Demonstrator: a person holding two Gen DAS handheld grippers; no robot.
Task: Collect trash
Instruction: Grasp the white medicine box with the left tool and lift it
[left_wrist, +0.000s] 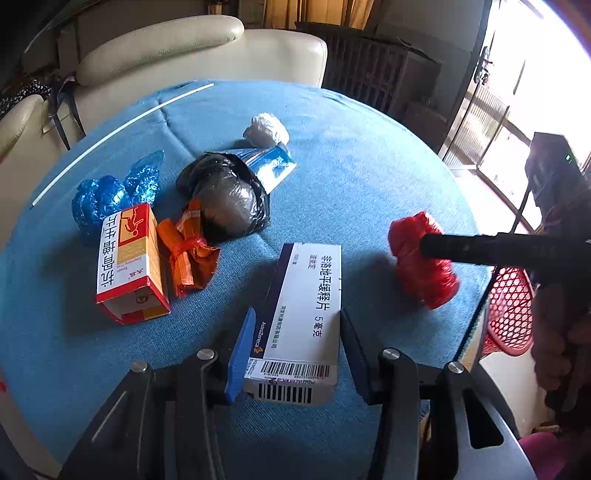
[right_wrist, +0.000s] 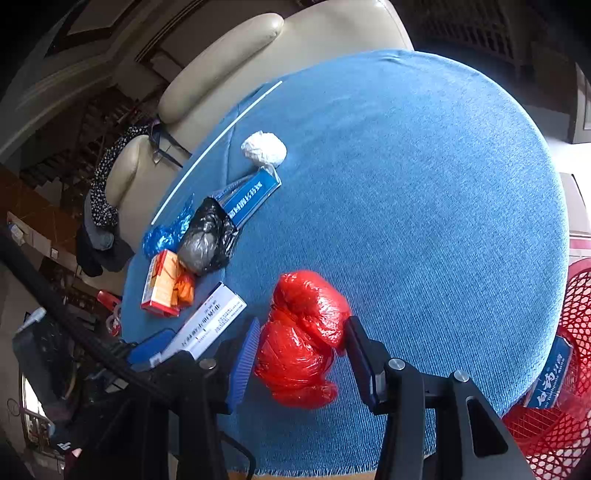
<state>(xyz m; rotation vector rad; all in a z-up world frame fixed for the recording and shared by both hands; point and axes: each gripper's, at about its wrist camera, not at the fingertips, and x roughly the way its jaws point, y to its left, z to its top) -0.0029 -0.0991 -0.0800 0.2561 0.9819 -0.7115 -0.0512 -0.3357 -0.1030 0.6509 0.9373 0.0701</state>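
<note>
White medicine box (left_wrist: 299, 325) on the blue table (left_wrist: 369, 177): light, stiff card, gripped across its long sides by the left gripper (left_wrist: 293, 354). Right gripper (right_wrist: 301, 354) brackets the soft, crinkly red bag (right_wrist: 301, 336), apparently not squeezing.

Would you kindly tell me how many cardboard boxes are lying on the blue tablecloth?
2: the white medicine box between the left tool's fingers, and the orange-and-red box beside the orange wrapper. Others may be hidden.

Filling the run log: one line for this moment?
left gripper: shut on white box | right gripper: around red bag, grip unclear | basket: table edge
</note>
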